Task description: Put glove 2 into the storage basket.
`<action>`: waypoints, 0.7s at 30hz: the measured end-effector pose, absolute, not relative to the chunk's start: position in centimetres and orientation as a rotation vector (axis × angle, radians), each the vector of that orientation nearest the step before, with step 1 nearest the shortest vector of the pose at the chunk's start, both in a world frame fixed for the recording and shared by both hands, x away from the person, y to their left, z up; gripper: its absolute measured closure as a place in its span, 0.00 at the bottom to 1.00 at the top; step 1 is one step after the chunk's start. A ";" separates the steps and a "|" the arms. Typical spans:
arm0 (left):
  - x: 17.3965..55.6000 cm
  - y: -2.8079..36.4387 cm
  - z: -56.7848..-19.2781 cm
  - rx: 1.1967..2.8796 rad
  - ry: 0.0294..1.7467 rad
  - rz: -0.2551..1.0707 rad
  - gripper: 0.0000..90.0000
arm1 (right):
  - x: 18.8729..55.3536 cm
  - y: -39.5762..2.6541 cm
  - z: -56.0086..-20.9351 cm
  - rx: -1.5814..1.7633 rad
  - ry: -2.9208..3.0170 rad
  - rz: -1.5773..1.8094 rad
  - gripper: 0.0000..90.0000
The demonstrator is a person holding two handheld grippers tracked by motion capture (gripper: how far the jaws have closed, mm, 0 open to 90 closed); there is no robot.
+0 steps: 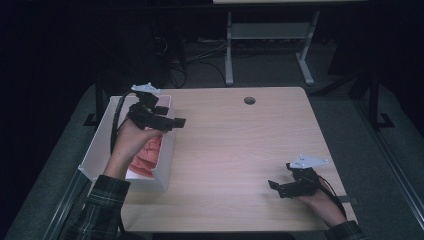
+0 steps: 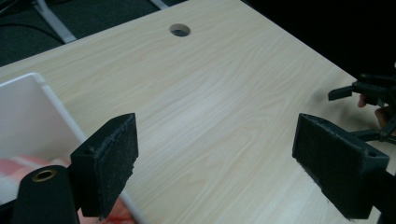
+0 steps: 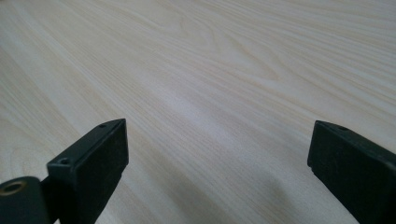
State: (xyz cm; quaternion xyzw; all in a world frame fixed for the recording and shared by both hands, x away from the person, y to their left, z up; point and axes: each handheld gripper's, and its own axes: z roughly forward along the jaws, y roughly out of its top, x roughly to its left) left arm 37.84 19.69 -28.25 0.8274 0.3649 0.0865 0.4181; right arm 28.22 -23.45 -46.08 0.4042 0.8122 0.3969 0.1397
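**Entry: 2 hand-held grippers, 1 white bin with pink contents, wooden surface**

**High view.** Item 1: left hand-held gripper, held above the white bin at the left edge of the surface, its tips out past the bin's right wall, pointing right. Jaws stand apart, nothing between them. Item 2: pink cloth-like material lying inside the bin, near its right wall and towards the near end; its exact nature is too dim to tell. The visible patch runs lengthwise along the bin, near to far, with no clear pointing end. The gripper's raised place over the bin probably suits reaching down for the contents or clearing the wall. Item 3: right hand-held gripper, low at the near right of the surface, pointing left, well apart from the bin; it looks parked, keeping the middle free.

**Left gripper view.** 2 black jaws spread wide over bare wood; the bin's white wall and a strip of pink sit at lower left. A round cable hole lies far off.

**Right gripper view.** Jaws wide apart, empty, close above the wood grain.
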 end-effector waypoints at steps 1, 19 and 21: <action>37.7 19.1 -28.4 2.080 0.904 0.215 0.15 | 28.2 -23.4 -46.1 1.164 2.349 1.144 0.06; 34.8 12.0 -32.2 2.151 0.782 0.167 0.15 | 28.2 -23.2 -46.2 1.154 2.367 1.142 0.06; 34.6 11.5 -33.0 2.163 0.769 0.164 0.15 | 28.2 -23.2 -46.2 1.151 2.368 1.141 0.06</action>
